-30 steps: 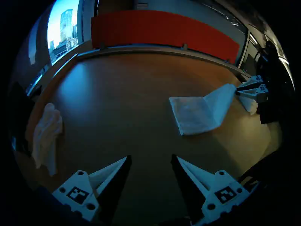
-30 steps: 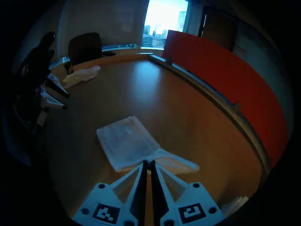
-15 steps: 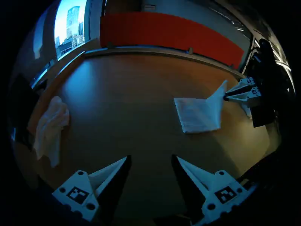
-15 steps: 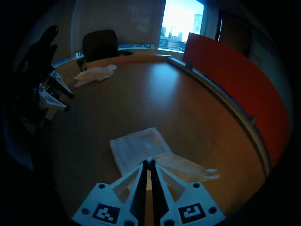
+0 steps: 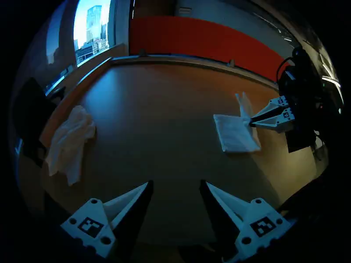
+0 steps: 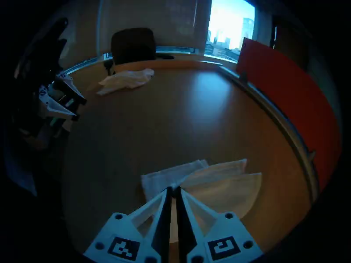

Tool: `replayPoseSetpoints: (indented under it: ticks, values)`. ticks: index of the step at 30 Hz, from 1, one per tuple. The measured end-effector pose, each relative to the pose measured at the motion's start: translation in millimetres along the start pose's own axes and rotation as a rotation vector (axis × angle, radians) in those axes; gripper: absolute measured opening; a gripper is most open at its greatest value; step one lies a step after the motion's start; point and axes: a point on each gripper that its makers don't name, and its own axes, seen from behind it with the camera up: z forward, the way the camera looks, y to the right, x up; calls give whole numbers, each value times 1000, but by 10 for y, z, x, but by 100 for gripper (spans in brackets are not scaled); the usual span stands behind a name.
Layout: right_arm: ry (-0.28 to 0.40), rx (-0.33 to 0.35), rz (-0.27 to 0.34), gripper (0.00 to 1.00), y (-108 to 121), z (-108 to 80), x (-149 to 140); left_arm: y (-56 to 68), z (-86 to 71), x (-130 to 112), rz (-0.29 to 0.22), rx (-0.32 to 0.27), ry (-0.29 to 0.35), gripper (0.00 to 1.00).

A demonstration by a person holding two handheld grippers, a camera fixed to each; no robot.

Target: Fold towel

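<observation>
A white towel [image 5: 235, 130] lies on the wooden table [image 5: 162, 114], part of it flat and part lifted. In the right gripper view my right gripper [image 6: 173, 189] is shut on an edge of the towel [image 6: 219, 190] and holds that layer raised over the flat part. The left gripper view shows the right gripper [image 5: 252, 122] at the towel's right side, the lifted cloth standing up beside it. My left gripper [image 5: 174, 186] is open over bare table near the front edge, far from the towel, with nothing between its fingers.
A second crumpled white cloth [image 5: 68, 142] lies at the table's left edge, also visible as the crumpled cloth [image 6: 125, 80] in the right gripper view. A dark office chair [image 6: 133, 46] stands behind it. A red partition [image 5: 206, 41] lines the table's far side. Windows are beyond.
The right gripper has carried the towel's edge up and across the flat part, so the lifted layer now stands more upright. The left gripper stays open and has drifted slightly.
</observation>
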Motion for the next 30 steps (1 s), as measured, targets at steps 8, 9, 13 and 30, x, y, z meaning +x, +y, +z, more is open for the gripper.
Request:
replayPoseSetpoints:
  ticks: [8,9,13,30]
  values:
    - [-11,1,-9,7,7,39,-1,-51,-1,-37,-7,13,-3,78]
    - [-10,0,-9,7,10,35,5,-52,1,-36,-6,13,-3,78]
    - [-6,-1,-8,7,16,18,29,-53,10,-35,-5,12,-5,78]
    - [-6,25,-10,28,-72,1,11,-68,3,-34,-4,17,-8,78]
